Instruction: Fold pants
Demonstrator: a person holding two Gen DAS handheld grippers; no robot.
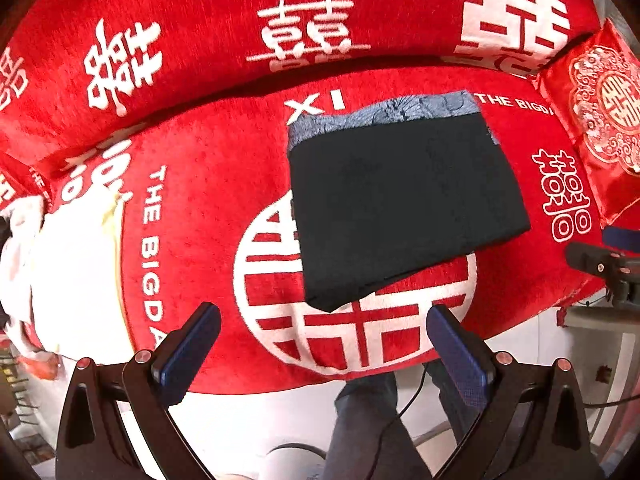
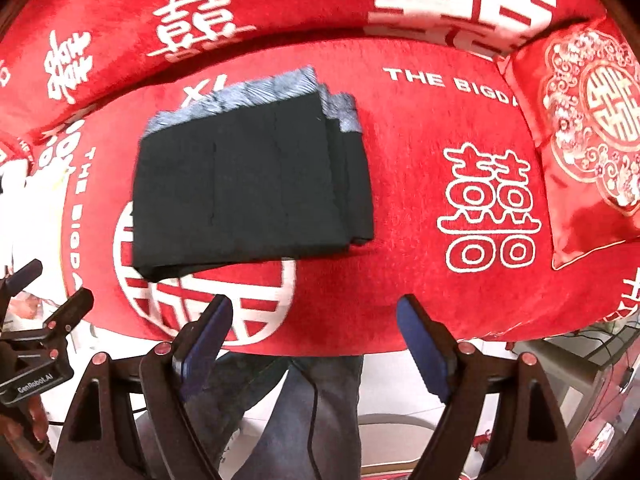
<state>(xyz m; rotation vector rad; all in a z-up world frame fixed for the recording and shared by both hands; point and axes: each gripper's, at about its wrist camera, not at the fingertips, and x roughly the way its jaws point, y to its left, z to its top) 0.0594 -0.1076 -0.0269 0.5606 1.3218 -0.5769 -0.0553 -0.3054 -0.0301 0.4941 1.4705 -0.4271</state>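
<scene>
The black pants [image 1: 404, 204] lie folded into a thick rectangle on the red sofa seat [image 1: 208, 216], with a blue-grey patterned lining showing along the far edge. They also show in the right wrist view [image 2: 248, 188]. My left gripper [image 1: 324, 320] is open and empty, held above the seat's front edge, just short of the pants' near corner. My right gripper [image 2: 314, 312] is open and empty, near the front edge, to the right of the folded pants. The left gripper's body shows at the left of the right wrist view [image 2: 44, 336].
A red embroidered cushion [image 2: 588, 136] leans at the right end of the sofa. White cloth [image 1: 60, 272] lies at the left end. The sofa back [image 1: 280, 20] rises behind the pants. A person's legs and a cable [image 2: 312, 412] are below.
</scene>
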